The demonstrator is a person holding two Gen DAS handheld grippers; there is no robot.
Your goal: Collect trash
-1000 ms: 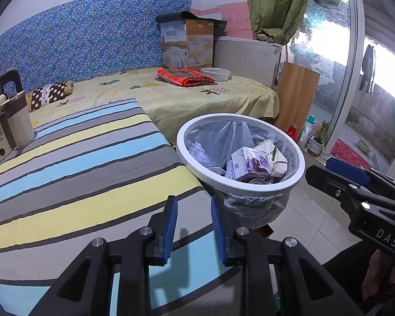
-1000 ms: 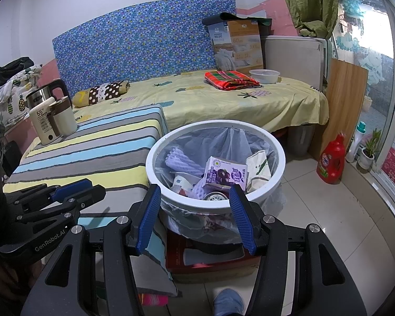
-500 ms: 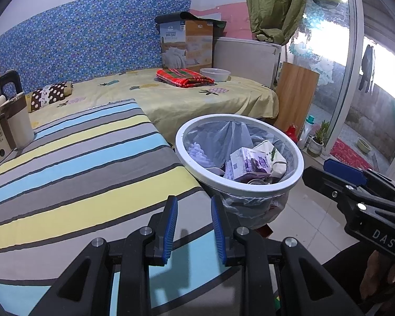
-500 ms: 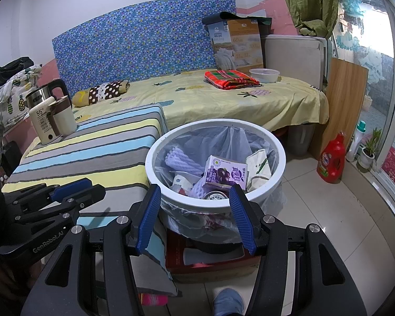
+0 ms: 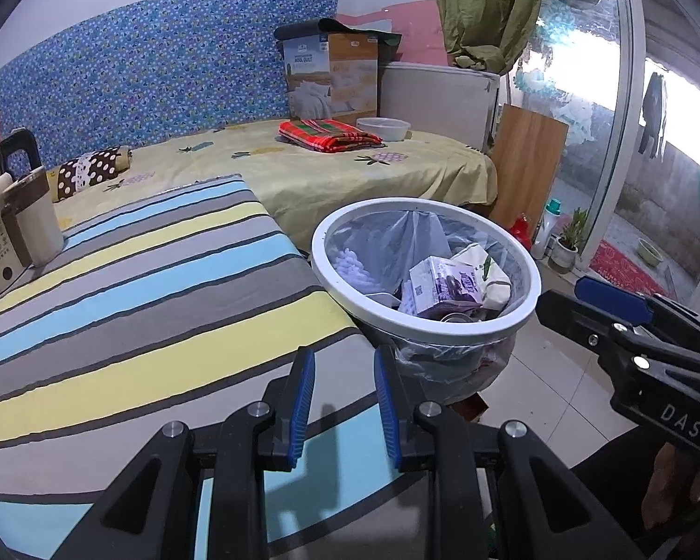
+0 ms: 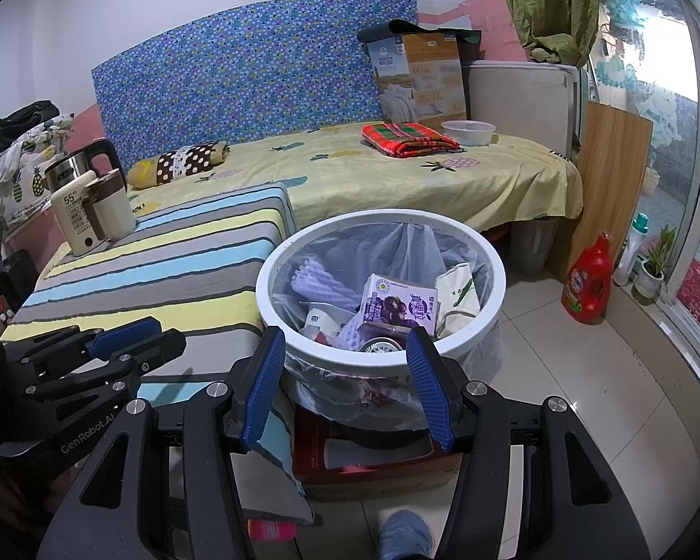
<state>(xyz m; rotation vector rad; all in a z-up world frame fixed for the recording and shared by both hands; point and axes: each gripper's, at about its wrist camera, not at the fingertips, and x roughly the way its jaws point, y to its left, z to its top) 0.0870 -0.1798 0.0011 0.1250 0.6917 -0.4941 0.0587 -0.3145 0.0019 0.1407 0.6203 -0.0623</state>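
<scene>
A white-rimmed trash bin [image 5: 443, 332] [image 6: 266, 294] lined with a clear bag stands beside the striped table. Inside lie a purple milk carton [image 5: 443, 280] [image 6: 399, 305], a white foam net [image 6: 319, 282], a white-and-green packet [image 6: 457, 298] and a can top [image 6: 380, 345]. My left gripper [image 5: 344, 359] hovers over the table's near corner, just left of the bin, open by a narrow gap and empty. My right gripper [image 6: 345, 340] stands open in front of the bin's near rim with nothing between its blue pads. Each gripper shows in the other's view: the right gripper [image 5: 564, 296] and the left gripper [image 6: 168, 333].
The striped cloth [image 5: 140, 289] covers the table; a kettle and a cup [image 6: 88, 214] stand at its far left. A yellow-sheeted bed [image 6: 396, 177] lies behind. The bin rests on a red box [image 6: 350, 462]. A red detergent bottle [image 6: 588, 289] stands on the tiled floor; a shoe [image 6: 403, 532] is below.
</scene>
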